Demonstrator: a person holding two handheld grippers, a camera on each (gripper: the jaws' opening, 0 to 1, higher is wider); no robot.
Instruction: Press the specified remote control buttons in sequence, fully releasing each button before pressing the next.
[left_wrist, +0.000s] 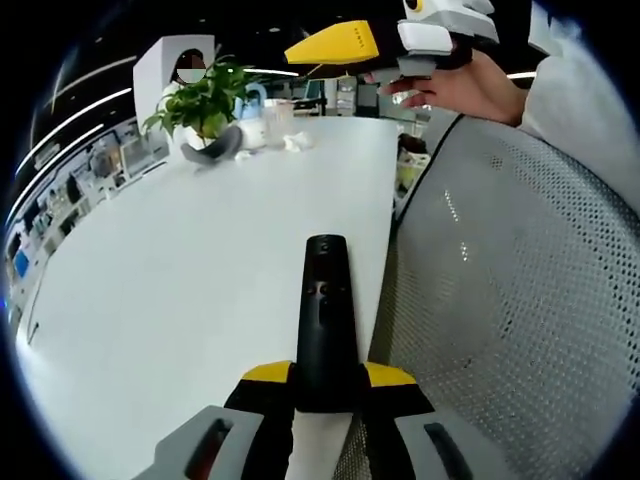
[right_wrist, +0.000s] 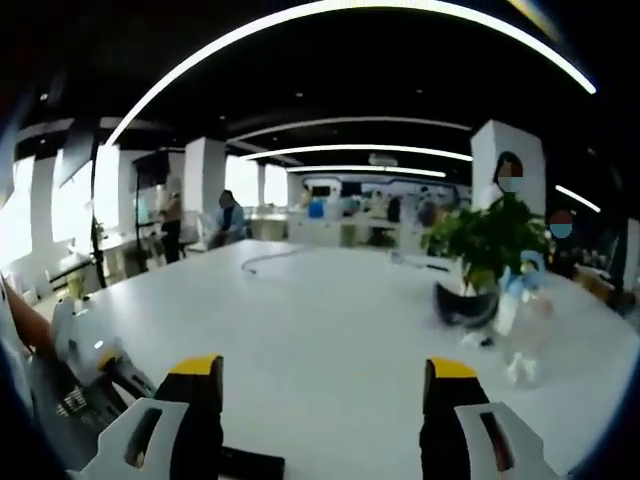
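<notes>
My left gripper (left_wrist: 326, 385) is clamped on the black remote control (left_wrist: 326, 325), which runs from the jaws toward 12 o'clock, buttons up, over the white table (left_wrist: 180, 290) near its edge. A mesh chair back (left_wrist: 520, 290) sits at 3 o'clock. My right gripper (left_wrist: 400, 40) shows at 1 o'clock with my hand (left_wrist: 460, 88) behind it. In the right gripper view, my right gripper (right_wrist: 320, 385) has jaws apart, nothing between them. Potted plant (right_wrist: 480, 250) at 2 o'clock; beside it probably a bottle (right_wrist: 515, 290), blurred.
</notes>
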